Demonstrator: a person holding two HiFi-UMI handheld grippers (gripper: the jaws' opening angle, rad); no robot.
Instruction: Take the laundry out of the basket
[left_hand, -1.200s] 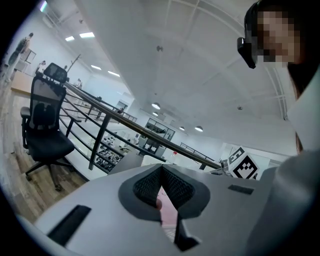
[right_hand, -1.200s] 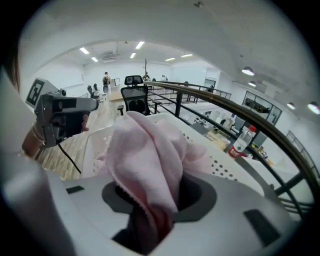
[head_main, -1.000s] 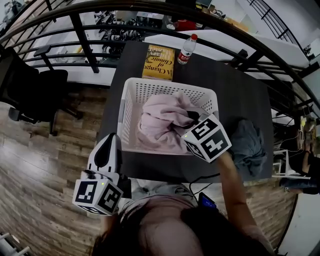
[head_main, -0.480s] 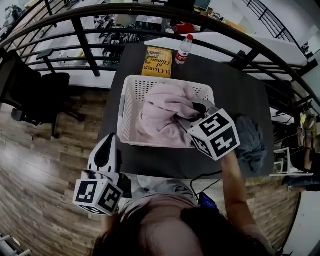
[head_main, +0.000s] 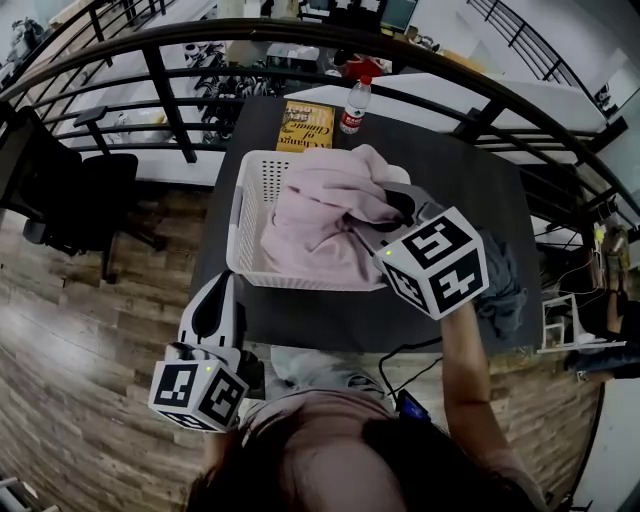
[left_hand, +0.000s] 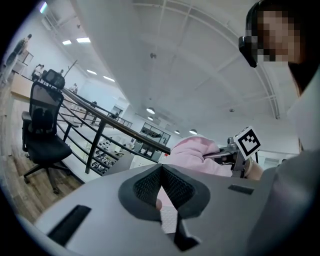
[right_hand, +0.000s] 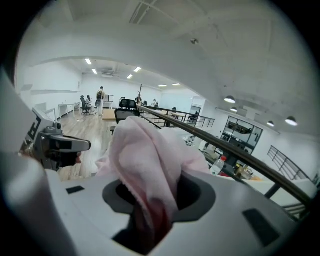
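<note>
On the dark table (head_main: 470, 185) stands the white laundry basket (head_main: 245, 200), and a pink garment (head_main: 320, 210) is raised over the basket with its lower part inside. The right tool (head_main: 392, 208), above the basket's right side, is clamped on a fold of this garment. The left tool (head_main: 220, 295), before the basket's left corner, has its jaws together, empty.

An open-plan office: swivel chair (head_main: 90, 185), black railing (head_main: 168, 100), ceiling light strips (right_hand: 91, 61).

right gripper (head_main: 392, 207) — holds pink garment (head_main: 315, 212) | part draped in white basket (head_main: 242, 205) | left gripper (head_main: 220, 292) — beside table (head_main: 300, 322)
</note>
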